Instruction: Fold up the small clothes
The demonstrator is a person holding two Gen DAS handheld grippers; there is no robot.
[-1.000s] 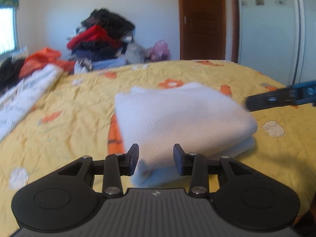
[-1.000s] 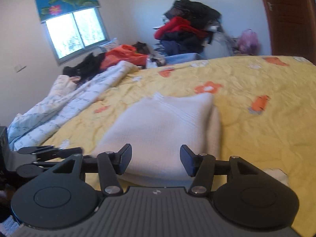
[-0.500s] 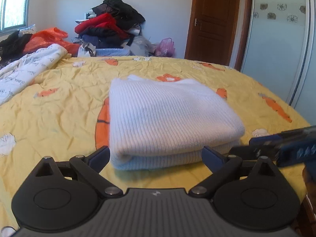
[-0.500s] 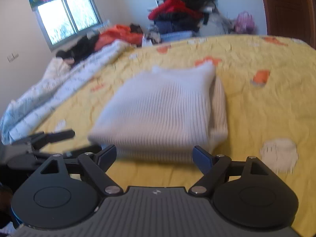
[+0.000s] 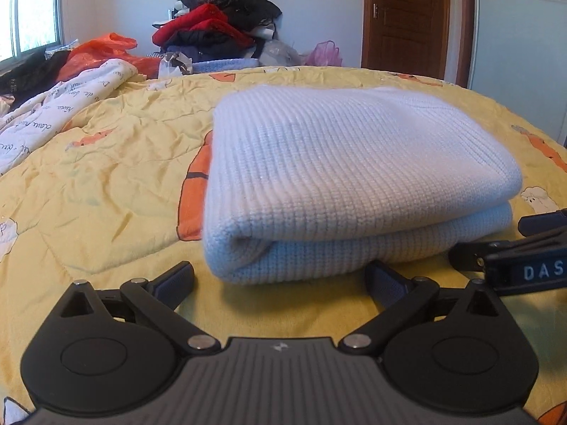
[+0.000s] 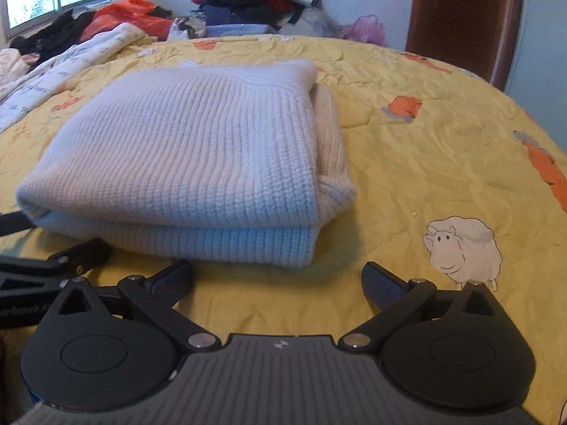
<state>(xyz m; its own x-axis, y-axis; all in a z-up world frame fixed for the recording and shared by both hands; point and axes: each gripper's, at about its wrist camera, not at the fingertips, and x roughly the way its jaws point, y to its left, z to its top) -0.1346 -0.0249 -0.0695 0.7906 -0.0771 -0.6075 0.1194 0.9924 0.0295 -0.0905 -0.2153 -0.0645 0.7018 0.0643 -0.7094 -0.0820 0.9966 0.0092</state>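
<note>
A folded white knit sweater (image 5: 354,163) (image 6: 198,148) lies in a thick, neat stack on the yellow cartoon-print bed cover (image 5: 106,177) (image 6: 425,159). My left gripper (image 5: 280,272) sits low just in front of the sweater's near folded edge. Its jaws are opening wide, and nothing is between the pads. My right gripper (image 6: 278,272) is low at the sweater's near right corner, its jaws also opening and empty. Each wrist view catches the other gripper at its edge: the right gripper (image 5: 514,255) and the left gripper (image 6: 53,262).
A pile of dark and red clothes (image 5: 219,32) stands beyond the bed's far side. A white printed quilt (image 5: 53,120) and an orange bag (image 5: 102,49) lie at the left. A brown door (image 5: 404,17) and a pale wardrobe (image 5: 521,42) are at the right.
Both grippers have sunk toward the bed and tipped downward, and their jaws have spread from narrow to wide. The sweater lies as before and now looms closer.
</note>
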